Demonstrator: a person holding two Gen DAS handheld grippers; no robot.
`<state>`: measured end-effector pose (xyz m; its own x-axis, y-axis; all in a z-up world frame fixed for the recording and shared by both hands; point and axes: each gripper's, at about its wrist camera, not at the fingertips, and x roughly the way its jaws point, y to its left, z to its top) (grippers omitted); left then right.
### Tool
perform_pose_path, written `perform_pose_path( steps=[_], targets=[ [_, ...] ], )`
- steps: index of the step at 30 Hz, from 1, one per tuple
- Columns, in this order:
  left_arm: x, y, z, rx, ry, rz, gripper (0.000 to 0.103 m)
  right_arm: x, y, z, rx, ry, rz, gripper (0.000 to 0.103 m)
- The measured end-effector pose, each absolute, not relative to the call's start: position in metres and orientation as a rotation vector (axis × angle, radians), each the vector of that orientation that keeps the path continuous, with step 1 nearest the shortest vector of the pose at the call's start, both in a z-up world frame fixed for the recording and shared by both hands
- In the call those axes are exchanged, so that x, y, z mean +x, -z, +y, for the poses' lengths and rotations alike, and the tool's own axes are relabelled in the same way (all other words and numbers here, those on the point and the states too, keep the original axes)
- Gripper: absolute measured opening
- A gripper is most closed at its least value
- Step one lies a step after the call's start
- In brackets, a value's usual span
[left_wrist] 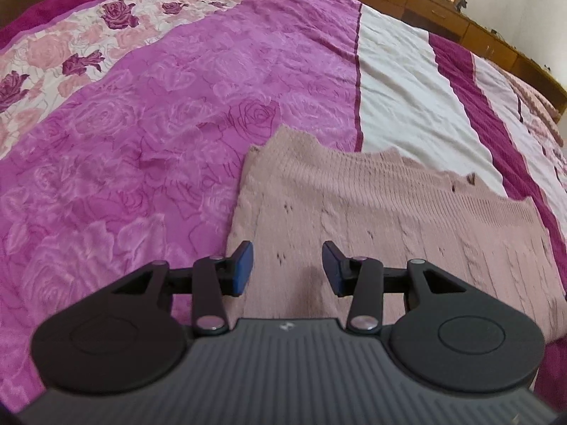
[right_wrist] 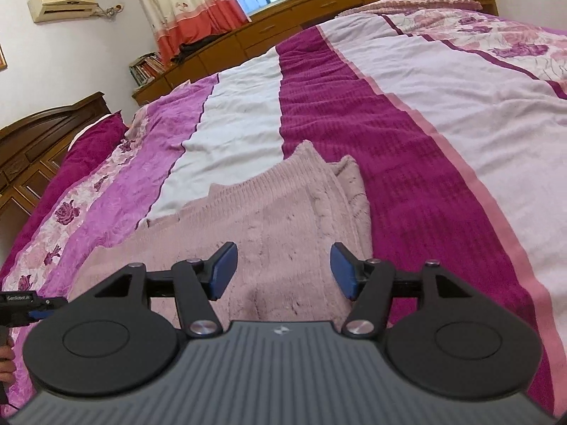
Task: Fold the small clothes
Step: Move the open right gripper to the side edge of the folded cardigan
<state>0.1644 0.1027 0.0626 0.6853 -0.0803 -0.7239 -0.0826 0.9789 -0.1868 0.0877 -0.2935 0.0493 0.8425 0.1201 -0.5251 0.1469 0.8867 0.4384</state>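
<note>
A pale pink knitted garment (left_wrist: 372, 212) is lying flat on a bed, spread over a bedspread (left_wrist: 141, 124) patterned with magenta, violet, white and rose-print stripes. In the left wrist view the garment is filling the lower right of the frame, its ribbed edge running across the middle. The left gripper (left_wrist: 287, 269) is sitting at the bottom centre, its two blue-padded fingers (left_wrist: 243, 265) standing apart with nothing between them; they are hovering over the knit near its left edge, and whether they are touching the fabric cannot be told.

In the right wrist view the same garment (right_wrist: 276, 219) is occupying the lower centre, folded over itself so that a doubled layer is showing along its right side, beside the dark magenta stripe. The right gripper (right_wrist: 283, 271) is also gaping open and empty above the knit. At the far left edge of this view, part of the other black tool and a person's fingers (right_wrist: 5, 364) are showing. Wooden cabinets (right_wrist: 283, 24), a curtain (right_wrist: 184, 7) and a window are lining the top of the frame.
</note>
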Motion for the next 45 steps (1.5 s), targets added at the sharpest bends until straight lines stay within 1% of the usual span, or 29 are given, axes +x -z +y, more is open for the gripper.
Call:
perform_pose_path(
  steps=[5,9,26,45],
  targets=[
    [0.149,-0.064,0.099,-0.200,-0.003,0.839,0.045,0.083,-0.051,-0.298,0.509,0.019,0.572,0.067],
    [0.136,-0.065,0.097,-0.195,-0.015,0.838,0.045,0.080,-0.050,-0.305,0.543,0.035,0.572,0.073],
    [0.107,-0.058,0.083,-0.189,-0.019,0.893,0.045,0.070,-0.026,-0.330,0.683,0.057,0.641,0.075],
    [0.102,-0.050,0.079,-0.186,-0.014,0.921,0.045,0.092,-0.012,-0.326,0.724,-0.036,0.718,0.081]
  ],
)
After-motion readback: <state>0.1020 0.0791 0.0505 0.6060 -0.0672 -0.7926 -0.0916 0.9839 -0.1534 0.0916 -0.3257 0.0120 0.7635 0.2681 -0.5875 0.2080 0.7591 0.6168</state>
